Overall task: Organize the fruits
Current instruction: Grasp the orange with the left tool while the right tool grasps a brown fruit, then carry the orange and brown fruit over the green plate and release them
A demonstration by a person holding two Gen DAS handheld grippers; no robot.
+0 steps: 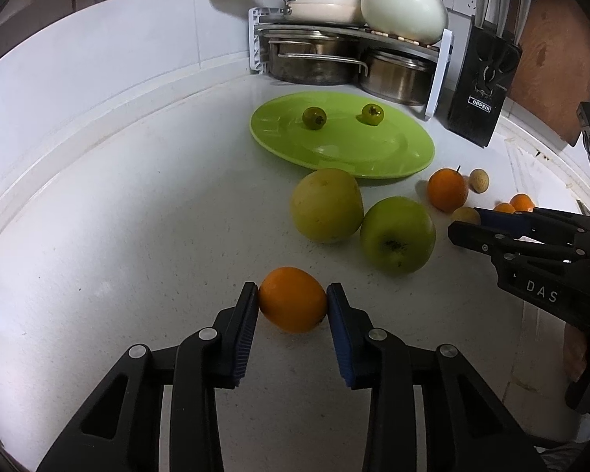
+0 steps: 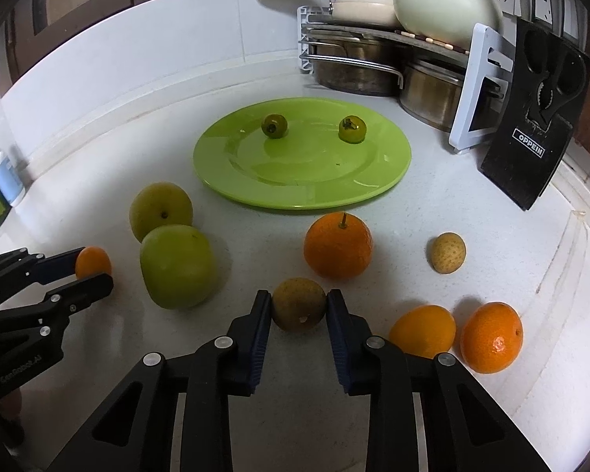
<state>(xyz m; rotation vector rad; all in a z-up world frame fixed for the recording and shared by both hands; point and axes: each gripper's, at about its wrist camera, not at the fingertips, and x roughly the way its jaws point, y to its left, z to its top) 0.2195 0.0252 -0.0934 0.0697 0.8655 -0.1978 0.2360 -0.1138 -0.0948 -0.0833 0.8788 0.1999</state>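
Left wrist view has a small orange low on the white counter, pinched between both pads of the left gripper. Right wrist view shows the right gripper clamped on a brownish round fruit, also at counter level. Nearby lie two green apples, a stemmed orange, a pale longan and two more oranges. Beyond them, a green plate carries two small dark green fruits.
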